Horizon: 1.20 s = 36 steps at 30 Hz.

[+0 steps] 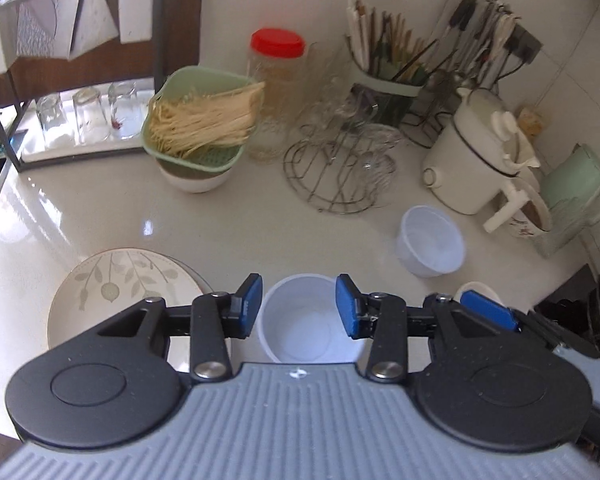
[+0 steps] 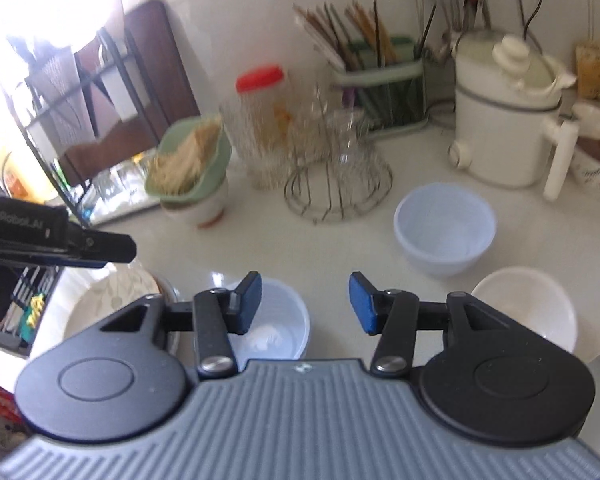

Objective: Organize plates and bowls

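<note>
Your countertop was glossy and off-white. On it sat a leaf-patterned plate, two translucent white bowls, an opaque white bowl, a wire rack, a red-lidded jar, a cream kettle and a chopstick holder.

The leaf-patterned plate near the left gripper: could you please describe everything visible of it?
The leaf-patterned plate is round, cream-white and glossy, apparently ceramic, printed with grey-green leaf sprigs. It lies flat and face up on the pale countertop, seemingly atop another dish whose darker rim shows at its right edge. It holds nothing, and the left gripper covers its near part. The right wrist view shows it blurred.
</note>
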Motion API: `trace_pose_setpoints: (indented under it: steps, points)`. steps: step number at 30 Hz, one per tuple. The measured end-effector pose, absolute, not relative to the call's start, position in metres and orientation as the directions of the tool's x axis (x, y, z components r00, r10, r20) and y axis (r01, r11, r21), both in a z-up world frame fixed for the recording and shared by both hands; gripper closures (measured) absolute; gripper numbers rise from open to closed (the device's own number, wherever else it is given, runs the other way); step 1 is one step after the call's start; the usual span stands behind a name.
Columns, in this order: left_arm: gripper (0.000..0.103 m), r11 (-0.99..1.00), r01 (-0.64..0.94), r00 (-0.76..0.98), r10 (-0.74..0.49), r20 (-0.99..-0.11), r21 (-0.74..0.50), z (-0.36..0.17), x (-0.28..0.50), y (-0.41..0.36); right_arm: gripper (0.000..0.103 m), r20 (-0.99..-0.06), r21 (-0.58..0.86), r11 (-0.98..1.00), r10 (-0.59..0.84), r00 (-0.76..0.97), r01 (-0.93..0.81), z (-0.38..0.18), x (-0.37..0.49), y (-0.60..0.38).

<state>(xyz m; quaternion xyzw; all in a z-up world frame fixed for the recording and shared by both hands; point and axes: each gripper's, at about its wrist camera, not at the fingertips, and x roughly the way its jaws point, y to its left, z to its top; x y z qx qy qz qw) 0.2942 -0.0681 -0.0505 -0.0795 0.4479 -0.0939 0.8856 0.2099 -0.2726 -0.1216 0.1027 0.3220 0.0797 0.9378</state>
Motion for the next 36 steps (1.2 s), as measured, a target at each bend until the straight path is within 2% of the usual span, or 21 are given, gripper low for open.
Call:
trace_pose_setpoints:
  steps: [7,19,32,33,36]
  points:
    - [0.053,0.966,0.121,0.631,-0.253,-0.733,-0.229,-0.024,0.264,-0.078,0.052,-0.540,0.240,0.967,0.206,0.816,-0.086,-0.087,0.188,-0.283]
    - [0.048,0.964,0.159,0.621,-0.267,-0.737,-0.216,-0.022,0.236,-0.083,0.052,-0.478,0.228,0.971,0.175,0.861,-0.072,-0.062,0.147,-0.294]
    - [0.046,0.934,0.268,0.596,-0.355,-0.720,-0.237,-0.026,0.249,-0.071,0.052,-0.507,0.237,0.970,0.075,0.859,0.055,-0.067,0.129,-0.280]
    - [0.046,0.931,0.277,0.593,-0.361,-0.720,-0.240,-0.026,0.252,-0.068,0.051,-0.507,0.232,0.970,0.064,0.860,0.065,-0.067,0.129,-0.277]
    - [0.041,0.921,0.306,0.588,-0.381,-0.714,-0.240,-0.027,0.260,-0.062,0.033,-0.509,0.237,0.967,0.043,0.860,0.092,-0.068,0.130,-0.272]
